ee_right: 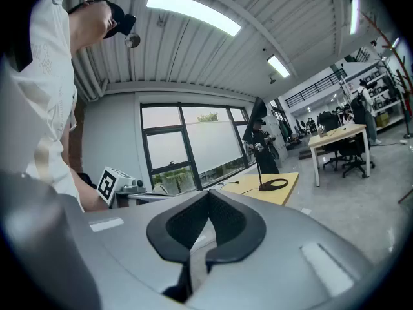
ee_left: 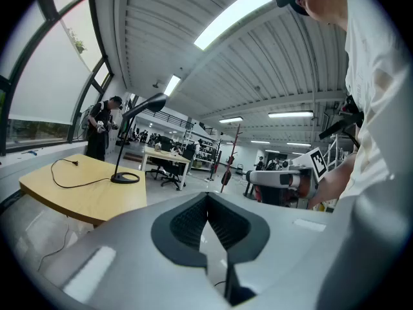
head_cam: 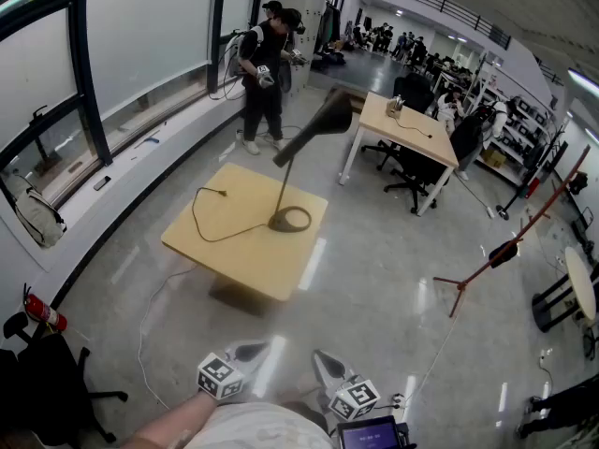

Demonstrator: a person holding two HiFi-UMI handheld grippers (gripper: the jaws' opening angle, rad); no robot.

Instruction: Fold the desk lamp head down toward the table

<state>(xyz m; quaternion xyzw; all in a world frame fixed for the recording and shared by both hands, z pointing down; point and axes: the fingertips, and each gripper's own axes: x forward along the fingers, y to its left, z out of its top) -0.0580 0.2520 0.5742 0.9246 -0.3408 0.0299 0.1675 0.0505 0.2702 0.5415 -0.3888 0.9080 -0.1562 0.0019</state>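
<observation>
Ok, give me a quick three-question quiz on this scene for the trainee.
1. True or false: the lamp has its head resting on the table.
2. The left gripper and right gripper are: A open; B shut, empty; C shut on the lamp.
3. Fill in: the cord ends with its plug lying loose on the ___.
Key: 1 false, the head is raised. 2 B. 3 table.

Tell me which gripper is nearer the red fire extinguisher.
Left. The left gripper is right of the fire extinguisher, well apart; the right gripper is farther right.
</observation>
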